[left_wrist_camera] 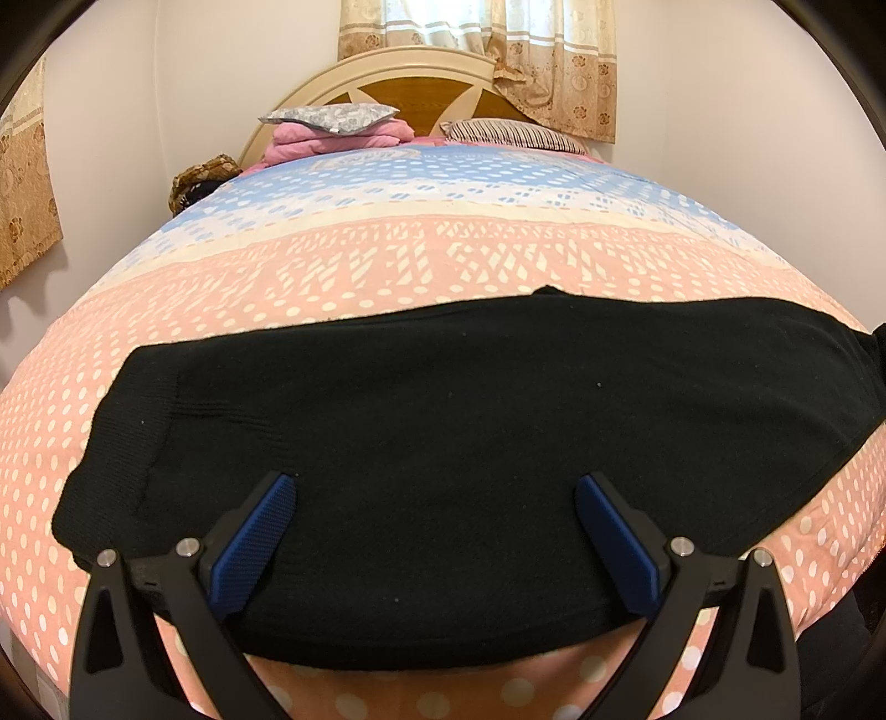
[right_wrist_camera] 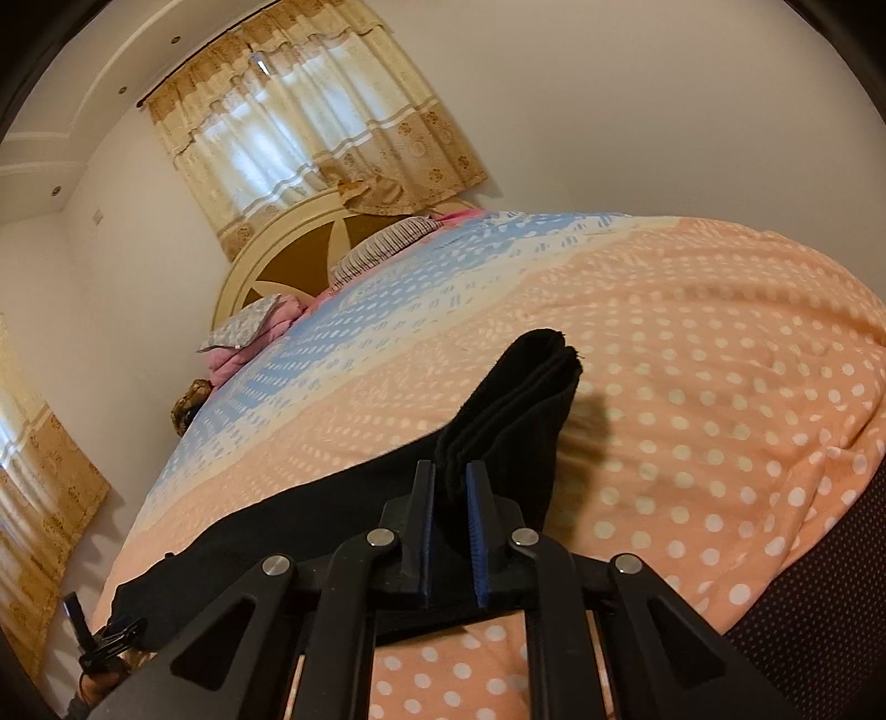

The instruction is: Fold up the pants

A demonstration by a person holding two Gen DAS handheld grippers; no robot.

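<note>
Black pants lie flat across the near part of the bed, waistband end at the left. My left gripper is open, its blue pads spread wide just above the pants' near edge, holding nothing. In the right wrist view my right gripper is shut on the folded leg end of the pants and lifts it off the bedspread; the rest of the pants trails down to the left. The tip of the left gripper shows at the lower left.
The bed has a pink polka-dot and blue bedspread. At its head lie a grey pillow on folded pink blankets, a striped pillow and a wooden headboard. Curtains hang behind. A wall stands at the left.
</note>
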